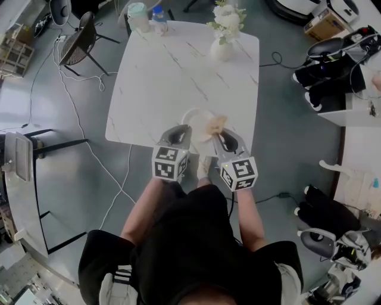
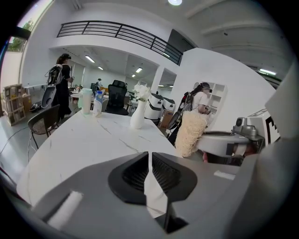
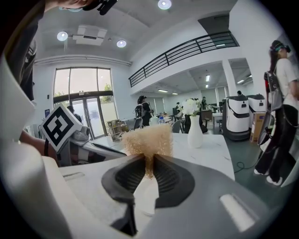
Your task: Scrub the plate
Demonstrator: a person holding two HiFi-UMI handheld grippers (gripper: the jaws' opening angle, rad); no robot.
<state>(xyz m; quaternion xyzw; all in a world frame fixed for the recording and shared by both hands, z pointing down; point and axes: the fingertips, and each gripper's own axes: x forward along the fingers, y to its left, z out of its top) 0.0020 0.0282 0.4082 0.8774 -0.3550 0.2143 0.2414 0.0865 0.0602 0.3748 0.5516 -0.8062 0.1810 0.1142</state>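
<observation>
A white plate (image 1: 195, 118) lies at the near edge of the white marble table (image 1: 172, 71). My left gripper (image 1: 180, 133) sits at the plate's left rim. In the left gripper view, my left gripper (image 2: 150, 161) has its jaws almost together with a thin white strip of the plate (image 2: 155, 198) between the pads. My right gripper (image 1: 221, 137) is shut on a tan fibrous scrubber (image 1: 215, 124) that rests over the plate's right side. The scrubber (image 3: 148, 140) stands up out of the right gripper (image 3: 149, 165). It also shows as the scrubber (image 2: 189, 133) to the right of the left jaws.
A white vase of flowers (image 1: 223, 37) stands at the table's far right. A cup and a bottle (image 1: 146, 16) stand at the far edge. A black chair (image 1: 80, 39) and floor cables (image 1: 77, 119) lie to the left. Machines and bags (image 1: 333, 65) stand at the right. People stand in the background (image 2: 60, 84).
</observation>
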